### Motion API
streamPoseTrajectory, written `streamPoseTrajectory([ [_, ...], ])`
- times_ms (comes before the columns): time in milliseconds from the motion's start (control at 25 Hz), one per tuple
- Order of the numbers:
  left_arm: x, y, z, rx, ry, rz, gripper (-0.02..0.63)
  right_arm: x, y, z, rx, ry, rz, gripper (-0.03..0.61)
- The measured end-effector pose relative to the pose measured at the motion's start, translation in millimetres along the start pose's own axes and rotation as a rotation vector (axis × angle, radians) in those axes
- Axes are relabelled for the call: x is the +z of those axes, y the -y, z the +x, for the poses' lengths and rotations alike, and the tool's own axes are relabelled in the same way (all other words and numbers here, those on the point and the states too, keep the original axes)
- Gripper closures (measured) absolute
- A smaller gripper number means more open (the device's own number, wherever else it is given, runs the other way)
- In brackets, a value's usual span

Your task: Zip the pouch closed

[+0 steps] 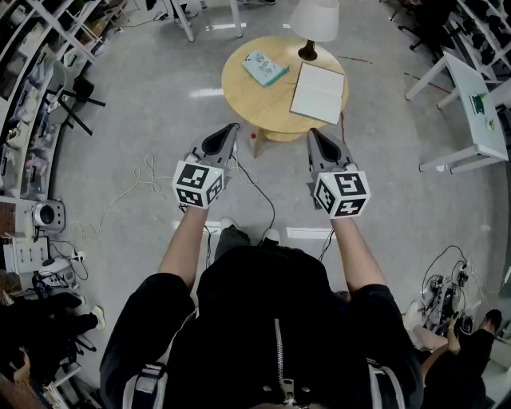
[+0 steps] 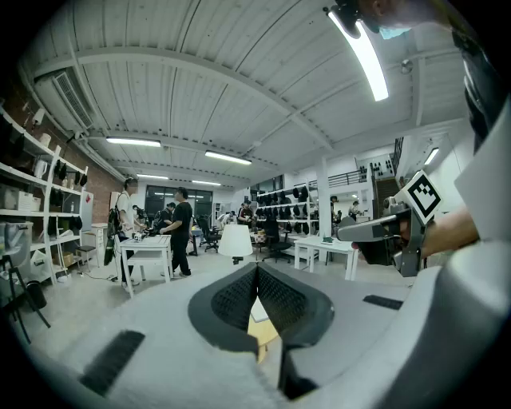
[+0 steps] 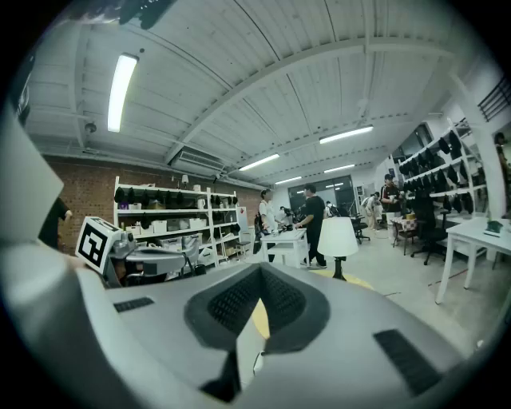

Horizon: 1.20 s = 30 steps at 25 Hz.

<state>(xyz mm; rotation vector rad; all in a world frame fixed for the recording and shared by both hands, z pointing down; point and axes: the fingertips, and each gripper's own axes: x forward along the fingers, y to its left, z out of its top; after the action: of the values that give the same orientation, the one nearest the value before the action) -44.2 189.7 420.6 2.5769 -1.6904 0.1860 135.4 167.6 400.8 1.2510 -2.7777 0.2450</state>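
Note:
A teal pouch [image 1: 265,68] lies on the round wooden table [image 1: 239,92], towards its far left side. Both grippers hover level, side by side, short of the table's near edge and apart from the pouch. My left gripper [image 1: 230,129] is shut, its dark pads meeting with nothing between them [image 2: 257,270]. My right gripper [image 1: 313,134] is likewise shut and empty [image 3: 259,273]. The pouch is hidden behind the jaws in both gripper views. Each gripper shows in the other's view: the right gripper [image 2: 363,232] and the left gripper [image 3: 156,260].
A white pad [image 1: 318,93] and a lamp [image 1: 314,20] share the table. White desks [image 1: 473,104] stand at the right, shelves [image 1: 32,88] at the left, and cables [image 1: 136,180] lie on the floor. People stand at a desk [image 2: 148,248] far behind.

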Motion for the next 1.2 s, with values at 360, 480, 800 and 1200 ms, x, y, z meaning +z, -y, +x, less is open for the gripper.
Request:
streamPoseTrajectory([
  [360, 1.9, 14.1, 4.6, -0.007, -0.012, 0.008, 0.607, -4.6, 4.2, -12.4, 0.032, 0.006, -0.009, 0.574],
  [480, -0.9, 16.2, 11.0, -0.016, -0.022, 0.014, 0.607, -8.0, 8.0, -8.5, 0.037, -0.001, -0.005, 0.574],
  [800, -3.3, -0.5, 52.1, -0.060, -0.025, 0.007, 0.607, -12.7, 27.3, 20.1, 0.004, -0.026, 0.011, 0.575],
  [1200, -9.3, -68.8, 141.7, -0.142, -0.041, 0.002, 0.607, -5.8, 60.2, 121.7, -0.042, -0.070, 0.012, 0.574],
])
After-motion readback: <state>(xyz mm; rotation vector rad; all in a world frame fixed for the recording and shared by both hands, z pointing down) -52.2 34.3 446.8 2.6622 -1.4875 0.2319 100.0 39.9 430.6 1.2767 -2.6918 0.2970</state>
